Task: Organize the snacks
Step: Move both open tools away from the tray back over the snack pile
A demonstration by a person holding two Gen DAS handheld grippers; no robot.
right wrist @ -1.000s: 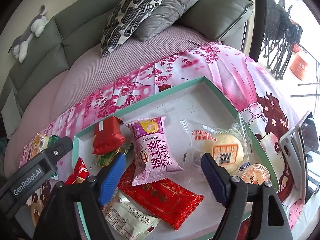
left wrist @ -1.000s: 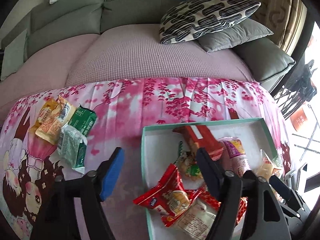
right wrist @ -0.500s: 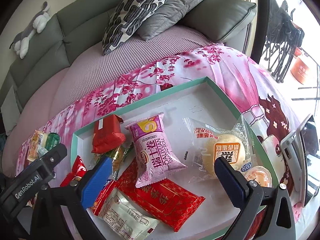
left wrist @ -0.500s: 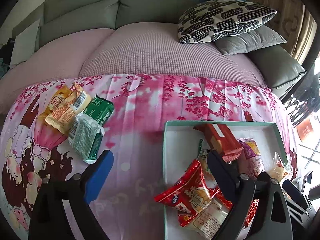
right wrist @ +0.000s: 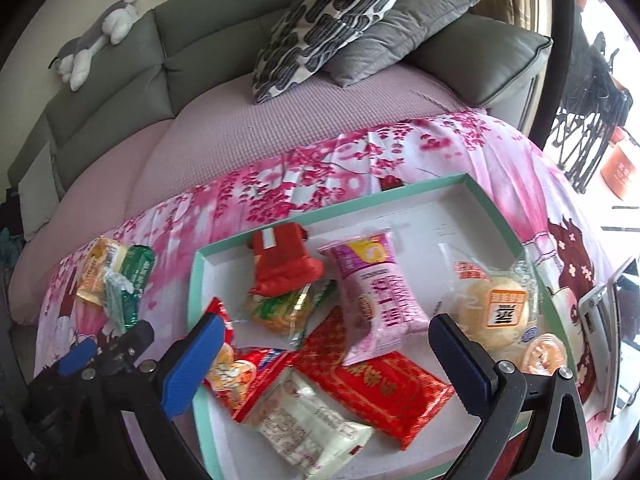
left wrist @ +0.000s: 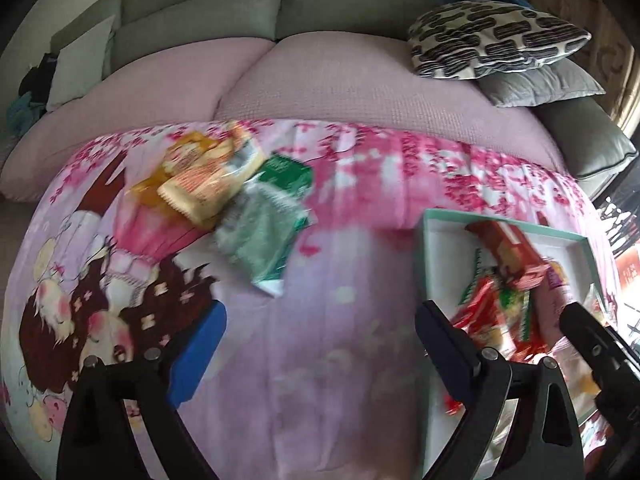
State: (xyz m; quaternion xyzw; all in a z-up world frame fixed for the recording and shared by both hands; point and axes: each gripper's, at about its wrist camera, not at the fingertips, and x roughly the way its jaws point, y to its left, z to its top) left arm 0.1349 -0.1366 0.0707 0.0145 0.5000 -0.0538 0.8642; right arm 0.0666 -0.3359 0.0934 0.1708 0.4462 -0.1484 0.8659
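Both grippers just opened wide, holding nothing: my left gripper (left wrist: pixel 320 344) slid over bare cloth (left wrist: pixel 340 360); only my right gripper (right wrist: pixel 326 344) sees the whole tray (right wrist: pixel 496 216).

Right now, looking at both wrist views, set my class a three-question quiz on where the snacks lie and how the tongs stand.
1. True or false: the pink snack pack lies inside the green-rimmed tray.
2. Which snacks lie outside the tray, on the pink floral cloth? A) the green packets and the yellow packets; B) the round bun; C) the red flat pack.
3. Fill in: neither the left tongs nor the right tongs hold a snack; both stand ____.

Key: 1 true; 2 A; 3 open.
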